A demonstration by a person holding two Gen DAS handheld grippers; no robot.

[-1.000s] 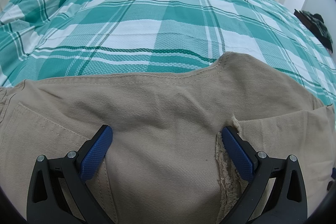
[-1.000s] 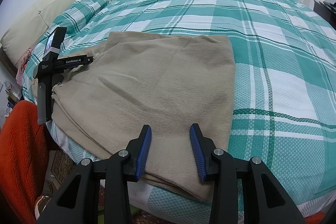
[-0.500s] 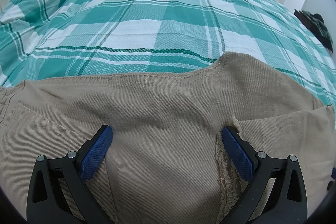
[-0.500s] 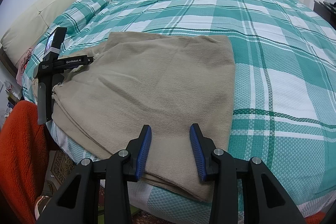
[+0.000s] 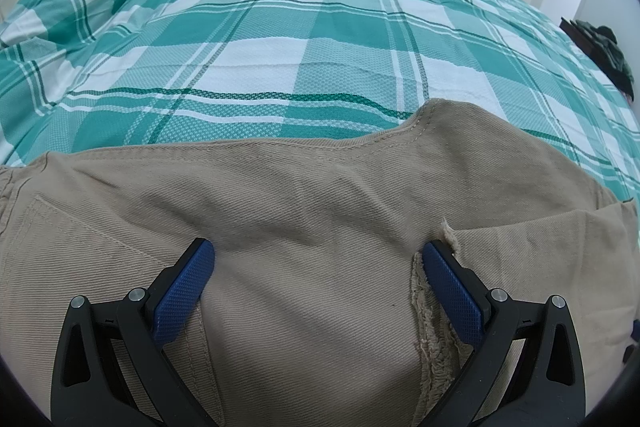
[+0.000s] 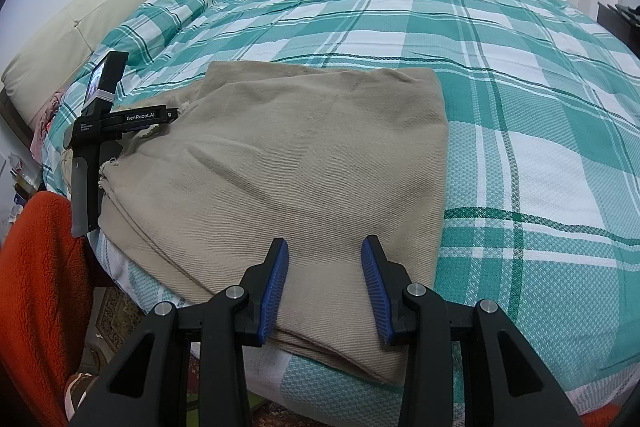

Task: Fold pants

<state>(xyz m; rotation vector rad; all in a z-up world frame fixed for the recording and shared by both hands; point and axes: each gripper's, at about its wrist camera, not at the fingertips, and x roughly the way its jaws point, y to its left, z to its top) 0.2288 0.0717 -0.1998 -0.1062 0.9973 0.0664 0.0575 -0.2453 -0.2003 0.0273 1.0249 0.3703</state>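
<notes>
From the left wrist: left hand-held gripper [image 5: 318, 259] spread wide above the khaki pants [image 5: 320, 219], both blue pads [image 5: 182, 297] clear of the cloth, nothing pinched. Right pad hanging just beside a frayed hem edge [image 5: 430, 311], with a stitched back pocket [image 5: 84, 239] off to the left and a seamed outer edge running along the far side against the green plaid bedspread [image 5: 280, 27]. Pants lying flat on the bed, near its front edge. From the right wrist: right hand-held gripper [image 6: 324, 267] partly open over the near edge of the same pants [image 6: 288, 163], pads apart, no fabric between them. Garment already doubled into a tidy layered rectangle, stacked edges showing at the near corner, the left hand-held gripper [image 6: 120, 119] poised over the frayed end at the far left. Orange fleece sleeve [image 6: 36, 287] low on the left, cream headboard [image 6: 100, 11] behind. Judging by the shape, probably between folds or close to finished. Any further fold likely calls for pinching all layers together at one end and carrying them across squarely; risk of catching only the top layer. No containers anywhere in either view; nothing to report inside any.
</notes>
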